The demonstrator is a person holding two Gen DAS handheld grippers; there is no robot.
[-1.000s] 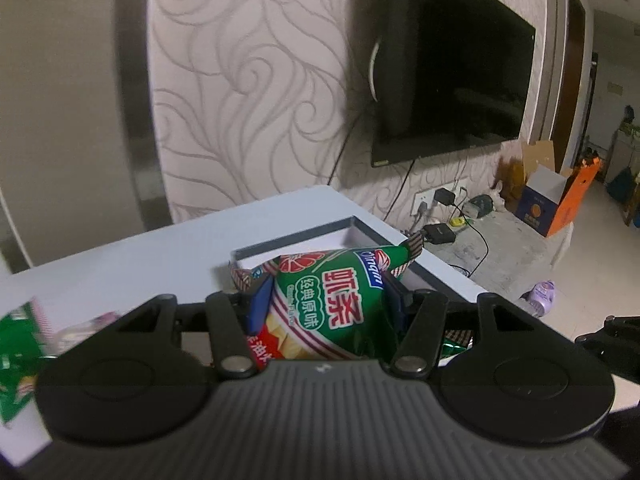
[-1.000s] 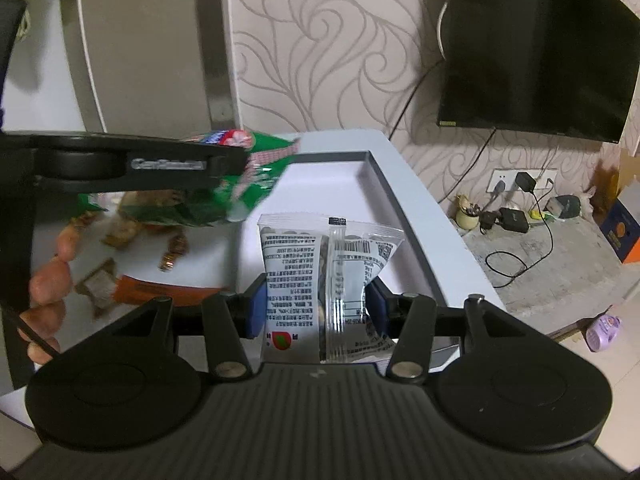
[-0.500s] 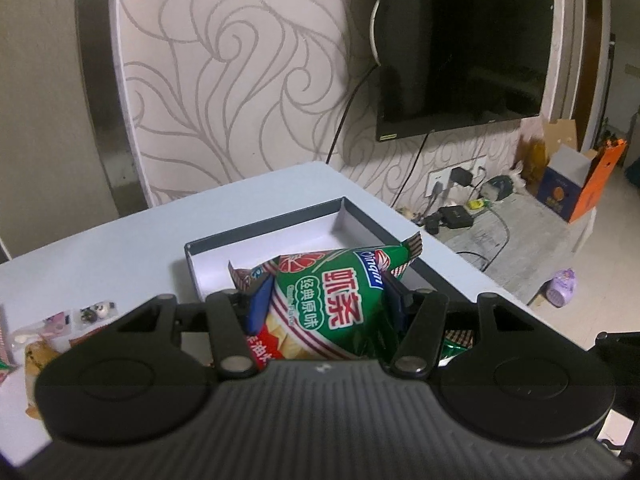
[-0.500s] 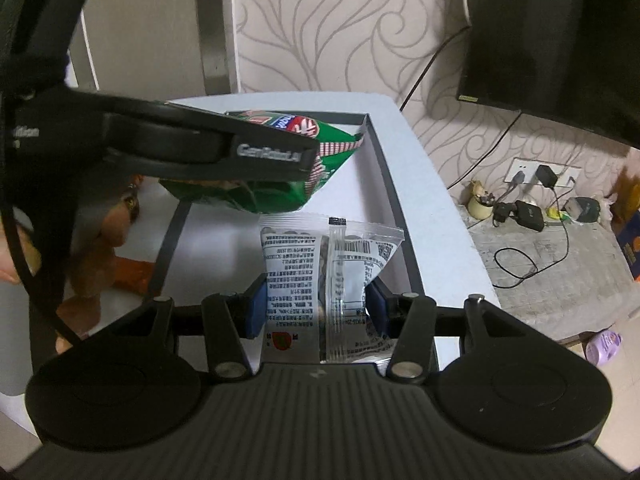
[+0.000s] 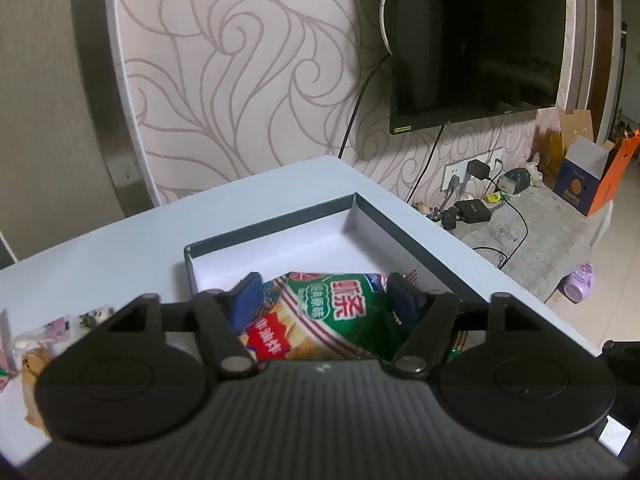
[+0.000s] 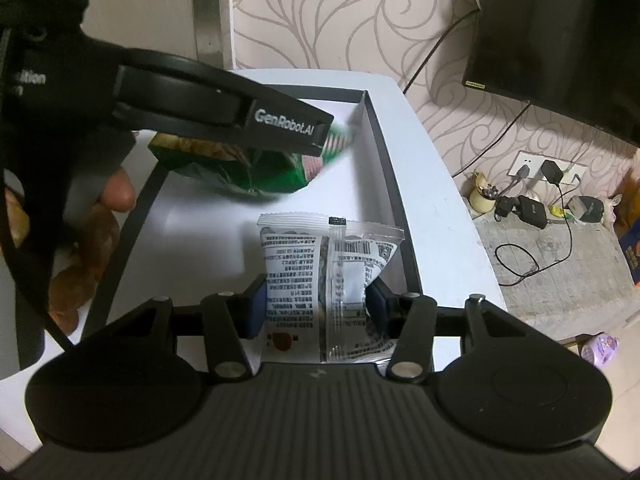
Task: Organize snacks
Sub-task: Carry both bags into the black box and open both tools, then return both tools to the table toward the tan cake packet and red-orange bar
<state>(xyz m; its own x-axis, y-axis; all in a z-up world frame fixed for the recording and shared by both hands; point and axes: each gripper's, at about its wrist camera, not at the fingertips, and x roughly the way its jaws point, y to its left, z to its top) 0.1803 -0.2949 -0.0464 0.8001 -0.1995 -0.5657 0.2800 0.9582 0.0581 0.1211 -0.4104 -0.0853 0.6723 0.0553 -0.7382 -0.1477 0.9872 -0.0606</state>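
My left gripper (image 5: 324,300) has just been opening; the green crinkled shrimp-chip bag (image 5: 340,312) sits loose between its jaws, over the shallow dark-rimmed white box (image 5: 280,222). My right gripper (image 6: 318,310) clamps the white printed plastic snack packet (image 6: 320,264), upright above the box's near right corner.

The tray (image 5: 404,236) sits on the table (image 5: 120,248); loose snacks (image 5: 60,326) lie left of it.

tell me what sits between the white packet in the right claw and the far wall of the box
In the right wrist view, the green chip bag under the left claw lies between the white packet and the box far wall; the rest is bare box floor.
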